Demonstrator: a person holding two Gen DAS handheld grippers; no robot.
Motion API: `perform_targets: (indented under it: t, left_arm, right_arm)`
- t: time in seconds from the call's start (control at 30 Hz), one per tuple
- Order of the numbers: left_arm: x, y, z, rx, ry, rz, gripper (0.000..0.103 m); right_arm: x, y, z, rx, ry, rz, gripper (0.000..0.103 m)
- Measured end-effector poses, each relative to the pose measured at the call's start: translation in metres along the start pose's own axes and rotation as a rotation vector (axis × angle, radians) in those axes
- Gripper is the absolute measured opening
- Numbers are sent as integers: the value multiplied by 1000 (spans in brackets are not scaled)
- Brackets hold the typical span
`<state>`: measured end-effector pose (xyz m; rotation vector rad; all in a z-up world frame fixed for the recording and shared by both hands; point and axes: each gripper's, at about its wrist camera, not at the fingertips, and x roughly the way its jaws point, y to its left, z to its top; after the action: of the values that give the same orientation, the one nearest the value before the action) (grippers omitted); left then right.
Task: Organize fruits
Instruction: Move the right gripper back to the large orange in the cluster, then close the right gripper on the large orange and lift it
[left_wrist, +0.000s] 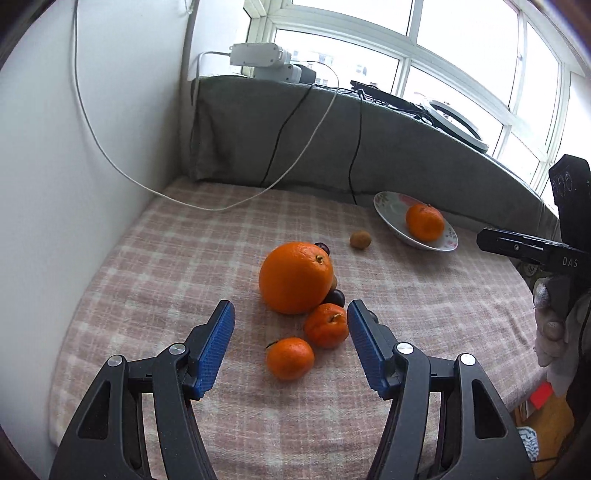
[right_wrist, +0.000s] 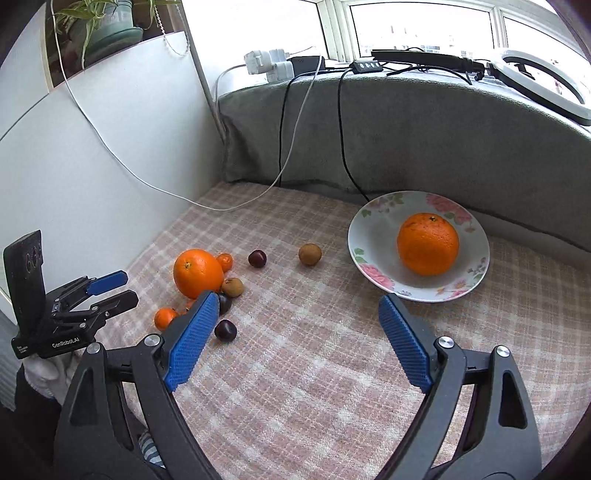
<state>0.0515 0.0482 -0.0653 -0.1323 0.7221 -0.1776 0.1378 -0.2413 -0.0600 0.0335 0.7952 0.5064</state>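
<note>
Fruit sorting on the checked cloth (right_wrist: 314, 369)

Both grippers, left (left_wrist: 291, 314) and right (right_wrist: 295, 302), hang empty with jaws apart; one orange (right_wrist: 427, 243) sits in the plate (right_wrist: 369, 236) near the cloth's back edge.

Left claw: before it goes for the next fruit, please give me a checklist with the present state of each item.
1. Left claw open and empty: ok.
2. Small mandarin lies between its blue pads, untouched: ok.
3. Clear room around it: not ok; second mandarin sits close beside it, next to the large orange.
4. Plate has free space beside its orange: ok.
5. Right claw open, holding nothing: ok.
</note>
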Motion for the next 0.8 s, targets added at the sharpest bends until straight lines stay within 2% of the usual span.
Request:
perform_targets:
  t: [0.3,0.8]
  left_arm:
    - [20,13,-2,-60,52,-70,63]
    - [57,24,6,-120,111,-124,63]
  right_arm:
    - [37,21,4,38,90,103,91]
    - [93,40,27,39,188,224,91]
